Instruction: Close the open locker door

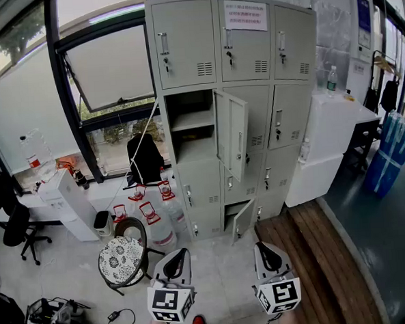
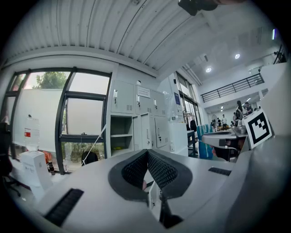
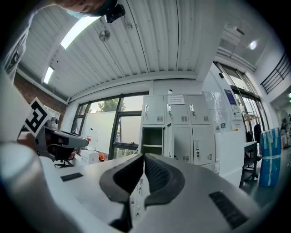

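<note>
Left gripper [image 1: 179,255] and right gripper [image 1: 262,249] are hovering shut and empty; the upright door [image 1: 233,132] is standing open well ahead, nearer the right.

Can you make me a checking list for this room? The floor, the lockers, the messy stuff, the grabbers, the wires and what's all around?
Surface: pale tiled floor; wooden planks at the right.
Job's things: grey lockers; the open door in the second row stands wide; a small bottom door is ajar.
Clutter: patterned stool and water jugs in front of the lockers.
Grippers: left gripper and right gripper have fingers together, hold nothing, and are short of the lockers.
Cables: loose cables on the floor, lower left.
Surroundings: windows, water dispenser, black office chair.
</note>
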`<move>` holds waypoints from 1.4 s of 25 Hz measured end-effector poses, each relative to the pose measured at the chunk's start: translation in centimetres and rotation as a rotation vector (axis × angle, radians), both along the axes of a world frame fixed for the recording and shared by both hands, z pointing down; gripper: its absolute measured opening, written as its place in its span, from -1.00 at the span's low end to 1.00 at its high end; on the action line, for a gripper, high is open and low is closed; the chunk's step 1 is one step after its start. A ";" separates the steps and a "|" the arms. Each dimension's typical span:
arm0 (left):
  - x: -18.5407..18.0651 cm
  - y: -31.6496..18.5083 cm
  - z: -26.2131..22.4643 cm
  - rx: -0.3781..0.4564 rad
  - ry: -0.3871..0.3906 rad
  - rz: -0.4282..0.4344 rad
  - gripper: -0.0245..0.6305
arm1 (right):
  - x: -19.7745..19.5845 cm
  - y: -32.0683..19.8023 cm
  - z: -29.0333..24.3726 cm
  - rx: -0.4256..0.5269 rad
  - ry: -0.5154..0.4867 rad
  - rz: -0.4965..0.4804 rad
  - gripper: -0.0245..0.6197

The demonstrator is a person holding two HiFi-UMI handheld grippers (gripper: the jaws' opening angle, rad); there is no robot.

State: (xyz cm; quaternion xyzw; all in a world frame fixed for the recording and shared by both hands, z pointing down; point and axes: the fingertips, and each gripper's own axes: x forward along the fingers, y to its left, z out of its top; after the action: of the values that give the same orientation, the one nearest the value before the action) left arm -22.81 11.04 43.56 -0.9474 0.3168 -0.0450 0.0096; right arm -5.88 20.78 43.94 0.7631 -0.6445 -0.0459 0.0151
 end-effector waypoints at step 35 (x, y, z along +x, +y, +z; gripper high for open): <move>13.2 -4.7 2.4 -0.039 -0.025 0.090 -0.86 | 11.1 -3.8 2.0 -0.023 -0.015 0.044 -0.85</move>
State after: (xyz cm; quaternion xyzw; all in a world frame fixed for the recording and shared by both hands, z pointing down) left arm -9.65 6.31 45.95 -0.9601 0.2728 -0.0623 -0.0028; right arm 5.18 16.99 45.89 0.7772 -0.6281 -0.0322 0.0201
